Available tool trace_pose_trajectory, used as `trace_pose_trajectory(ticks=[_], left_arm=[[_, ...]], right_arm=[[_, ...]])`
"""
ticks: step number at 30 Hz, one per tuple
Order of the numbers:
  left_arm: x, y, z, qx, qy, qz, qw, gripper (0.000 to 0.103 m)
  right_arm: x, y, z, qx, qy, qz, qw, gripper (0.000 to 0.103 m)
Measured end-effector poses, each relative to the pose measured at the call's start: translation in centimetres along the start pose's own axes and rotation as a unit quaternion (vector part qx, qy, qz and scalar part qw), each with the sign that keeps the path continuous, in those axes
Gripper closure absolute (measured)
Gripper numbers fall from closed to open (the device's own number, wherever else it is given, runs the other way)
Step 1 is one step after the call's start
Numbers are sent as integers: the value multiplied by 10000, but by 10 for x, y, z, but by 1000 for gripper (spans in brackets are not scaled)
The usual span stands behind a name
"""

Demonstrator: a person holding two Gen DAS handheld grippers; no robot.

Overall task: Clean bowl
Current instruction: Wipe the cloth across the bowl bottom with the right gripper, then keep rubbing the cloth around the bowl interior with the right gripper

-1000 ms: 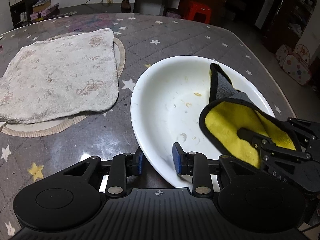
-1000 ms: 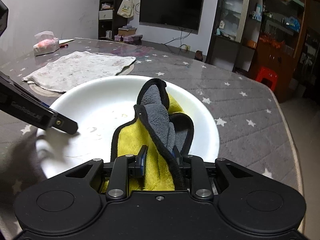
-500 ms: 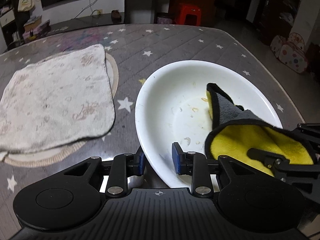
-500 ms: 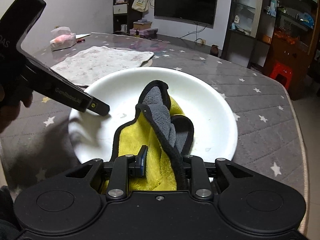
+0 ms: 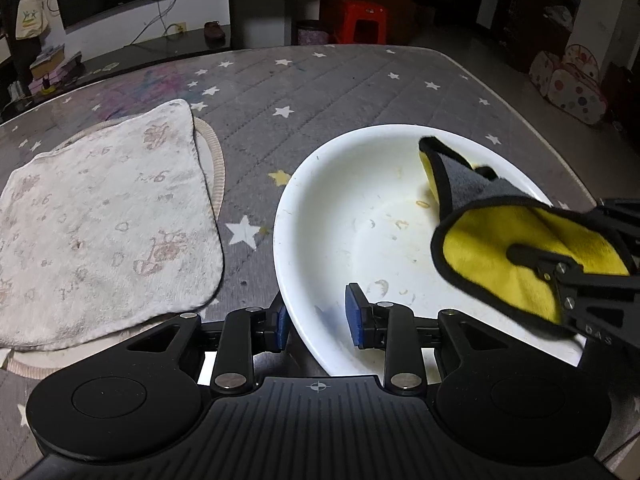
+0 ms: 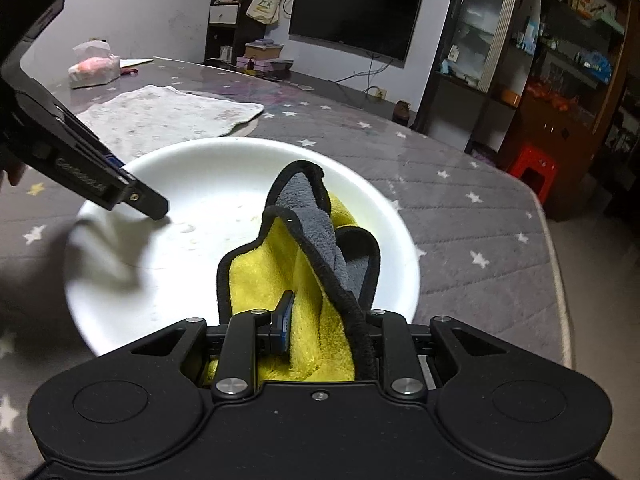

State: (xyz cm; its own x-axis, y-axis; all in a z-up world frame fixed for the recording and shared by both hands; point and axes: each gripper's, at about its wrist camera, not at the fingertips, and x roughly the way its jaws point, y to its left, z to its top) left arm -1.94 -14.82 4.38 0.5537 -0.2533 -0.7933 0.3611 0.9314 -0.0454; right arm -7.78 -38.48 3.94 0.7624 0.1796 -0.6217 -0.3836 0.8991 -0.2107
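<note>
A wide white bowl (image 5: 352, 200) (image 6: 200, 184) sits on the star-patterned table, with small food smears (image 5: 400, 224) on its inside. My left gripper (image 5: 316, 320) straddles the near rim, one blue pad outside and one inside; its jaws are opening slightly, with the rim still between them. One of its fingers (image 6: 140, 200) reaches over the bowl's left rim in the right wrist view. My right gripper (image 6: 324, 320) (image 5: 560, 276) is shut on a yellow and grey cloth (image 6: 280, 264) (image 5: 500, 248), which lies bunched on the right side of the bowl.
A stained white towel (image 5: 100, 220) (image 6: 168, 116) lies on a round mat left of the bowl. A tissue pack (image 6: 94, 64) sits at the table's far corner. The table's edge (image 6: 556, 280) runs close on the right, with a red stool (image 6: 532, 168) beyond it.
The left wrist view has swung round, so the towel and bowl sit lower and further right. The cloth with the right gripper has drawn toward the bowl's right rim. More of the left gripper shows at the left.
</note>
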Motion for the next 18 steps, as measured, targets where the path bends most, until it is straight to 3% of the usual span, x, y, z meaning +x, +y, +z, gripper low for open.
trace_pose_trajectory(ticks=[6,13,18], left_arm=[[2,3,0,-23,19,-71,10000,72],[-2,2,-1,-258,64,-24,9996,72],[-11,3,-9,-739,182,-47,9971,72]], right_arm=[[15,3,8,-356,-76,-226,9991,79],[24,-1,13,-263,-53,-235,9994,79],[21,-1,12,-218,-27,-232,9995,79]])
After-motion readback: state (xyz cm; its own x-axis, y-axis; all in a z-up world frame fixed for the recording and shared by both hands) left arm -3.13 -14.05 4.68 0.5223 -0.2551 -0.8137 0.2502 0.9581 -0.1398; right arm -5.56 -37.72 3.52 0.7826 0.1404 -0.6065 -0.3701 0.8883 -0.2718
